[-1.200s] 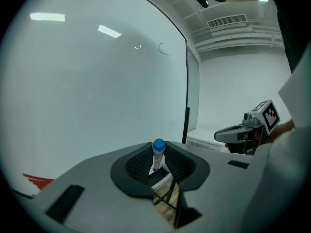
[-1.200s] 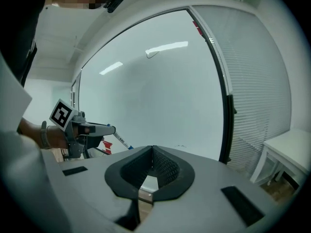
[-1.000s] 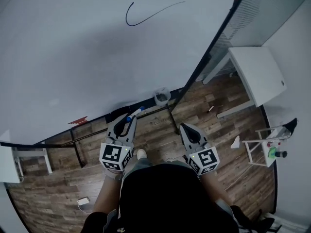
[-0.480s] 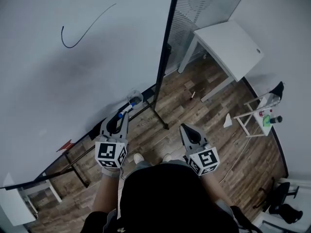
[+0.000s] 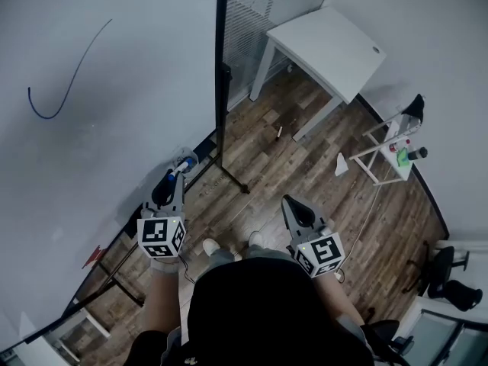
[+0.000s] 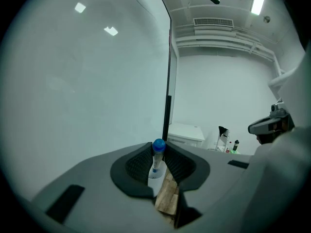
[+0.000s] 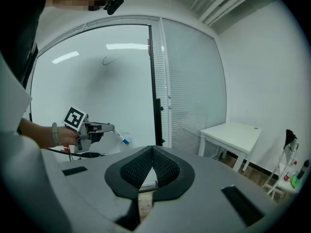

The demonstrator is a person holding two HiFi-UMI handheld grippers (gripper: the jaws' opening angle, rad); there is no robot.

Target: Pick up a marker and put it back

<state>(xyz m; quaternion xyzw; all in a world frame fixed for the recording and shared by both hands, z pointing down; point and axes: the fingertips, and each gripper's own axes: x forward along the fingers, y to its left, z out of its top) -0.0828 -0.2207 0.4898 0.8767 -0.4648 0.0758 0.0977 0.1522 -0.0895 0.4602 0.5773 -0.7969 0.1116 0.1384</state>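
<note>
left claw: clamped on a white marker with a blue end, blue end poking past the jaw tips | marker: near the white whiteboard | right claw: jaws pressed together, tips touching

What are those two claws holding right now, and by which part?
The left gripper grips a marker by its white barrel, blue end poking forward. The right gripper is shut, empty.

Right claw tips together, empty; left claw holds marker.
</note>
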